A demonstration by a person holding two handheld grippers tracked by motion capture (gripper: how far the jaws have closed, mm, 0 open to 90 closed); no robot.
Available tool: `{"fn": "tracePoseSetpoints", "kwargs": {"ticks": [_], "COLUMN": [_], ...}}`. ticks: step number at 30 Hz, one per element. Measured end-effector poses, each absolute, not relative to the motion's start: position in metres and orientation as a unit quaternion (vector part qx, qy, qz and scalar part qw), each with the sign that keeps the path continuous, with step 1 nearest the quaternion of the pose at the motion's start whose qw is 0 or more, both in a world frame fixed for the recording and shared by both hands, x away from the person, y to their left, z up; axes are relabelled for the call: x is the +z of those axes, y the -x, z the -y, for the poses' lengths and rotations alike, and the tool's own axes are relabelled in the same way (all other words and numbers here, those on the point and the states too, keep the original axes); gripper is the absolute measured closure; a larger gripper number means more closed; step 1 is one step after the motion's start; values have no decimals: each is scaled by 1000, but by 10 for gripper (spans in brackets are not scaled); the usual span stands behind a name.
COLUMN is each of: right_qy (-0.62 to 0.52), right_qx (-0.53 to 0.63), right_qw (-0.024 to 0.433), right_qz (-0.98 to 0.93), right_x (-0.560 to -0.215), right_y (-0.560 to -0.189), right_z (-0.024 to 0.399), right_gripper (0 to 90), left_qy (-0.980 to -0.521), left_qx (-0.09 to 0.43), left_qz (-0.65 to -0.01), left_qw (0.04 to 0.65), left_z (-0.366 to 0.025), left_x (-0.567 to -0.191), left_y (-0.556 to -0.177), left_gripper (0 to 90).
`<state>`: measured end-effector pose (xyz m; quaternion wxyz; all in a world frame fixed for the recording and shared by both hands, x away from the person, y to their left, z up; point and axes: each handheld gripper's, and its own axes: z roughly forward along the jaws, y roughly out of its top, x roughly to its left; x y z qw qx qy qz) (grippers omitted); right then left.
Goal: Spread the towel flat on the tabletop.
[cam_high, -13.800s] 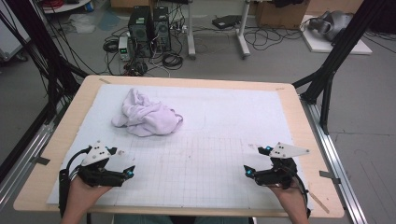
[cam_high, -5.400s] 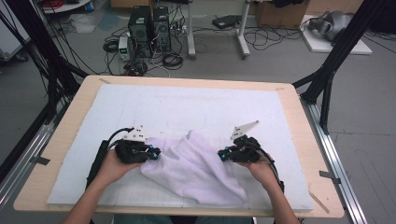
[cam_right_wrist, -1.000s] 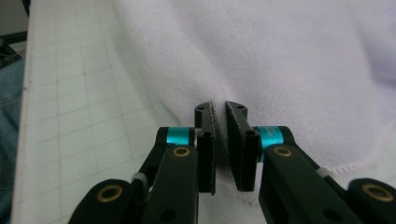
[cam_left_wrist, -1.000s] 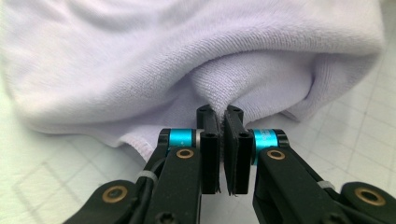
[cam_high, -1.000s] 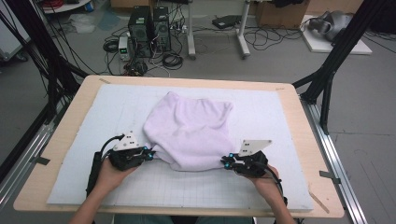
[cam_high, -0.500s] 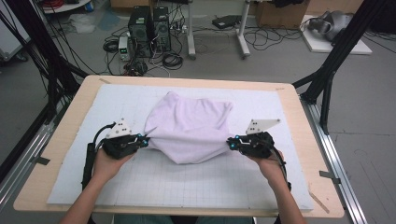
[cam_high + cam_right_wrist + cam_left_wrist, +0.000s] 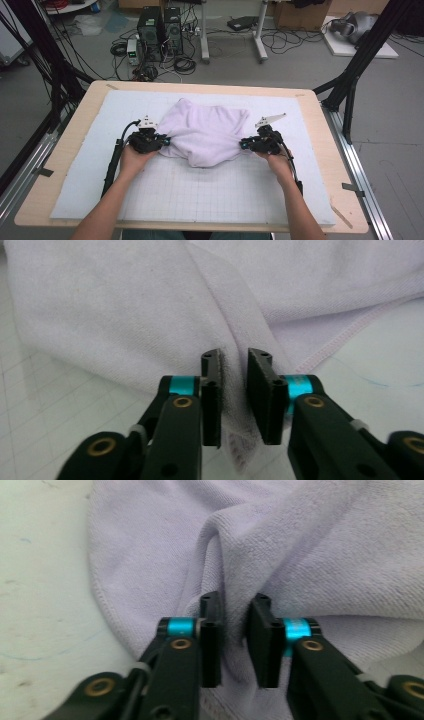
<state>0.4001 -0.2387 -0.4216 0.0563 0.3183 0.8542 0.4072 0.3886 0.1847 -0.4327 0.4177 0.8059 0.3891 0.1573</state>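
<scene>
Left hand-held gripper (image 7: 161, 141) at the towel's (image 7: 207, 132) left edge, jaws just been opening, a fold of cloth loose between the parted pads (image 7: 212, 640). Towel spread flat on the bench (image 7: 75, 150) between both tools. Right hand-held gripper (image 7: 244, 145) at its right edge, likewise just opening, cloth slack between.

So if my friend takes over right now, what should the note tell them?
Left tongs: jaws have just been opening, a fold of the lilac towel sits between them, pads apart.
Right tongs: the same, jaws just opening on the towel's other side.
Towel: lies bunched on the white grid mat, mid-table.
Done: towel pulled out sideways between both tongs.
Left: probably let go, then smooth or fold it.
</scene>
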Motion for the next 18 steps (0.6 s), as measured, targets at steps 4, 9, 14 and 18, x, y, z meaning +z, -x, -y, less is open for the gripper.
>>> {"fn": "tracePoseSetpoints", "kwargs": {"ticks": [4,9,14,18], "right_qy": [-318,-299,-268,-239], "right_qx": [421,435,439,444], "right_qw": [71,104,103,100], "right_qz": [-847,-843,-851,-858], "right_x": [-408,-392,-385,-388], "right_y": [-388,-367,-347,-336], "right_z": [244,250,244,229], "right_gripper": [654,612,586,562], "left_qy": [-792,-782,-792,-803], "left_qx": [160,173,167,146], "left_qz": [-393,-384,-359,-328], "left_qw": [440,459,464,475], "left_z": [-197,-209,-210,-198], "left_x": [-420,-407,-404,-411], "left_y": [-378,-360,-343,-335], "left_gripper": [578,543,576,678]}}
